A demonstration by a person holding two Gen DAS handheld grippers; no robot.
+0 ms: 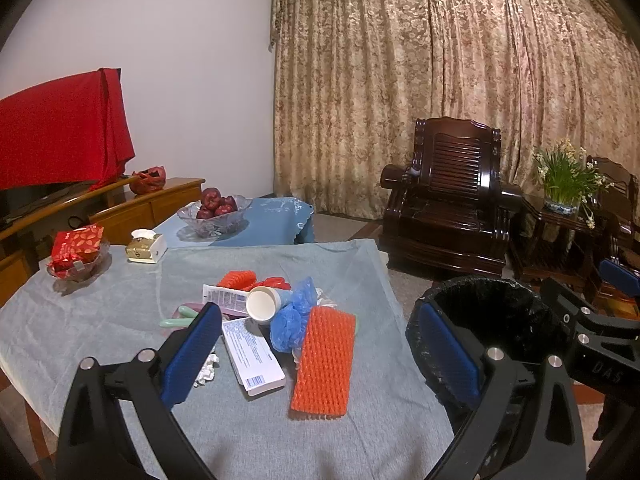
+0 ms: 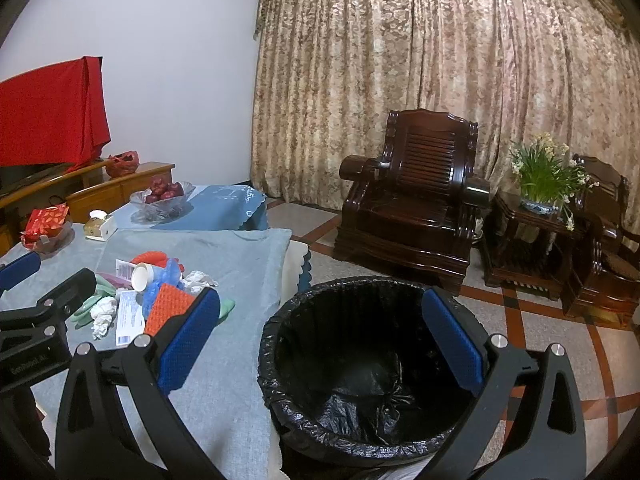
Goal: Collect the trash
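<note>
A heap of trash lies mid-table on the grey cloth point(image 1: 100, 320): an orange foam net point(image 1: 324, 362), a paper cup point(image 1: 264, 304) on its side, a blue plastic bag point(image 1: 292, 320), a white printed box point(image 1: 254, 354), a crumpled tissue point(image 1: 206, 372) and a second orange net point(image 1: 236, 280). My left gripper point(image 1: 318, 312) hovers open above the near side of the heap, holding nothing. The bin with a black liner point(image 2: 360, 368) stands off the table's right edge. Above its mouth my right gripper point(image 2: 320, 294) is open and empty. The right wrist view also shows the left gripper point(image 2: 48, 276).
A glass bowl of apples point(image 1: 212, 210), a tissue box point(image 1: 146, 246) and a red packet in a dish point(image 1: 78, 252) sit at the table's far side. A dark wooden armchair point(image 2: 412, 208) and a side table with a potted plant point(image 2: 540, 184) stand beyond the bin on tiled floor.
</note>
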